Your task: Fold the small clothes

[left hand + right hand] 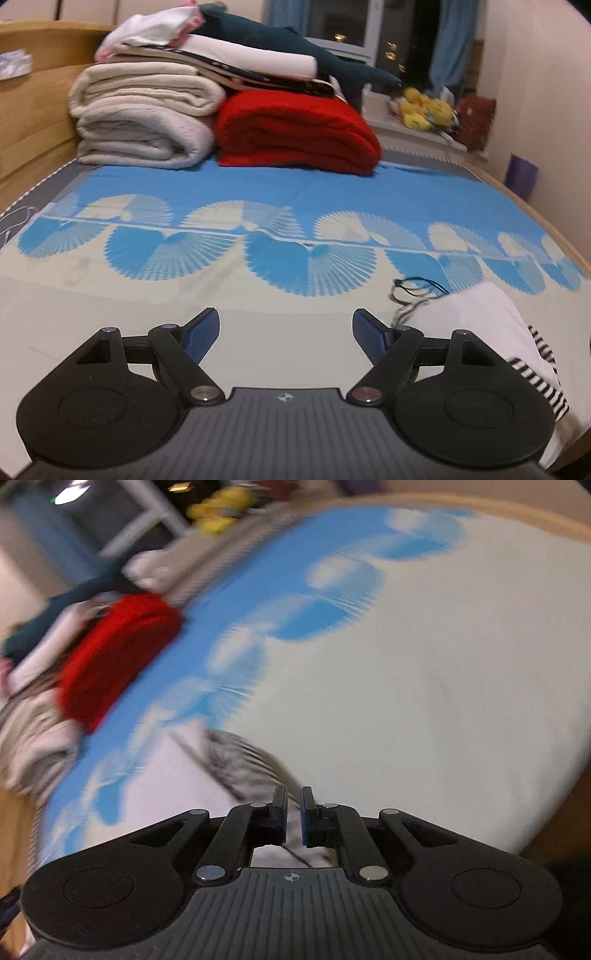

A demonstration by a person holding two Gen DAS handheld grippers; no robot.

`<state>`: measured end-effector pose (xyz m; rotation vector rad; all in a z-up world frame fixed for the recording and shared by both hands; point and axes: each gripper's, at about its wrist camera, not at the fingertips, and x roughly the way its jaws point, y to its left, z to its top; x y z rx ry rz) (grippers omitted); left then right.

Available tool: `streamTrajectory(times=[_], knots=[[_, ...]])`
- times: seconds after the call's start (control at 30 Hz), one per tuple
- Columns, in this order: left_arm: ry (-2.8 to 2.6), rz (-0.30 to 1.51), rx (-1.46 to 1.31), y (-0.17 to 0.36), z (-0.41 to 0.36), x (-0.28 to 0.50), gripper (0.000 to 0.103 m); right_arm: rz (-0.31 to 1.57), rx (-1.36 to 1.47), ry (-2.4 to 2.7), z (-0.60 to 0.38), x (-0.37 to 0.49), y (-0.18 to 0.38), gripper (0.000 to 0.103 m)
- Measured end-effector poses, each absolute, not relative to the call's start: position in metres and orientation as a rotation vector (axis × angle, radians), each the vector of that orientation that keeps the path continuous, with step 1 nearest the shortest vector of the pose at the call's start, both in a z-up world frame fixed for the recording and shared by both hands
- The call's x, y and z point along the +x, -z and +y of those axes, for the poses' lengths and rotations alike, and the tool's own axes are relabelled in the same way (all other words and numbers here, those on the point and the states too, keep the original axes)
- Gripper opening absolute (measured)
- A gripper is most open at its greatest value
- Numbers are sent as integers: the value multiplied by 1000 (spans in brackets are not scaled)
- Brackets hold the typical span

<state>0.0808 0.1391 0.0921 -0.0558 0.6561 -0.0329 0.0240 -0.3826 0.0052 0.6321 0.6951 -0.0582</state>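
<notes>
Garment lay to the right of the left gripper [286,334], nearer the right one.

The white garment [476,317] with its striped part rested on the bed [258,295], just beside the left gripper's right finger; those jaws stood wide with nothing between them. In the blurred right view the right gripper [293,812] hung over the garment [236,768], jaws a narrow slit apart; I could not tell if cloth was pinched. Its long axis seemed to run toward the blankets [295,133].
</notes>
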Motion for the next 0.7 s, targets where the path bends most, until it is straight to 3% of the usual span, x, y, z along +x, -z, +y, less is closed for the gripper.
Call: streamTrajectory(times=[0.03,0.07,0.17,0.4,0.5,0.57,0.6,0.63,0.7], knots=[[39,660,-47,-91,133,83,83,691,590,-14,-379,38,-15,11],[43,664,-39,-89,129,85,83,698,557,-94,-376,55,-23,24],[41,678,-28,-85,118,90,83,765,490,-263,-367,104,-25,48],[25,709,-2,-79,102,97,83,943,558,-356,-352,198,32,52],[35,713,43,-75,96,97,83,976,606,-314,-342,192,54,50],[50,714,96,-70,89,97,83,936,658,-335,-342,188,49,41],[56,709,122,-68,85,95,83,932,650,-357,-342,187,47,35],[66,701,148,-67,81,94,83,931,631,-376,-341,186,46,16],[100,703,144,-65,73,91,83,909,638,-412,-349,184,42,8]])
